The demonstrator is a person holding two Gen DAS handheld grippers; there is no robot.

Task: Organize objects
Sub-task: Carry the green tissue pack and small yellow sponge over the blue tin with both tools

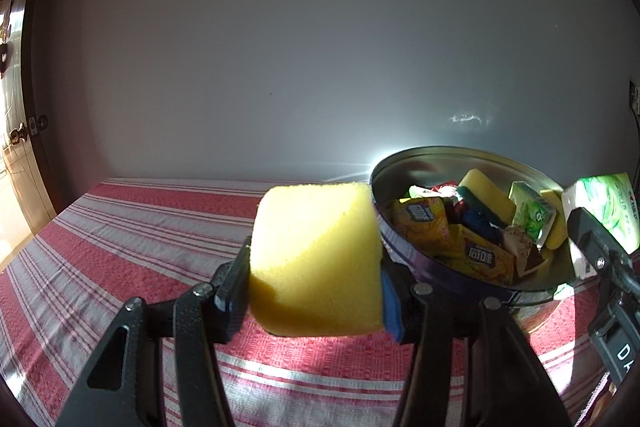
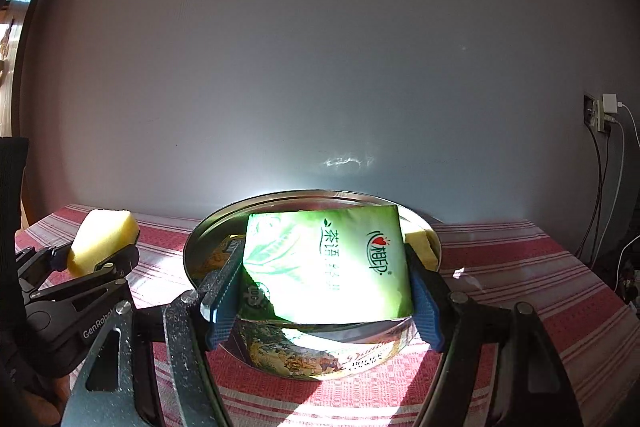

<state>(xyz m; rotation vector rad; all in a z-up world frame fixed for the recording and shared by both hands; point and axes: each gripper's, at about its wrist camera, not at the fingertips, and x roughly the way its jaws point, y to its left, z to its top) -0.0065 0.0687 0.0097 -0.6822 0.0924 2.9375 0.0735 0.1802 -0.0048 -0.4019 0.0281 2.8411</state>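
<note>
Gripping a yellow sponge (image 1: 316,259) between its closed fingers, the left gripper (image 1: 314,291) fills the lower middle of its own view, the sponge held above the striped tablecloth (image 1: 132,235) and just beside the left rim of the round tin (image 1: 400,243). The tin sits at centre right of that frame, holding another sponge (image 1: 486,195), yellow snack packets (image 1: 420,223) and a small green carton (image 1: 532,215) heaped loosely. Left of the sponge the cloth runs open to the table's far edge, where it meets the pale wall (image 1: 300,47). In the right wrist view the right gripper (image 2: 326,291) is clamped on a green tissue pack (image 2: 332,263), one blue pad on each side, held tilted over the tin's mouth at the centre of the frame; the tin's printed side wall (image 2: 320,359) shows below it. The left gripper and its sponge (image 2: 102,239) sit at the middle left, close to the tin's rim. To the right the cloth lies open up to the table edge, with a wall socket and cables (image 2: 604,119) beyond at the far right.
</note>
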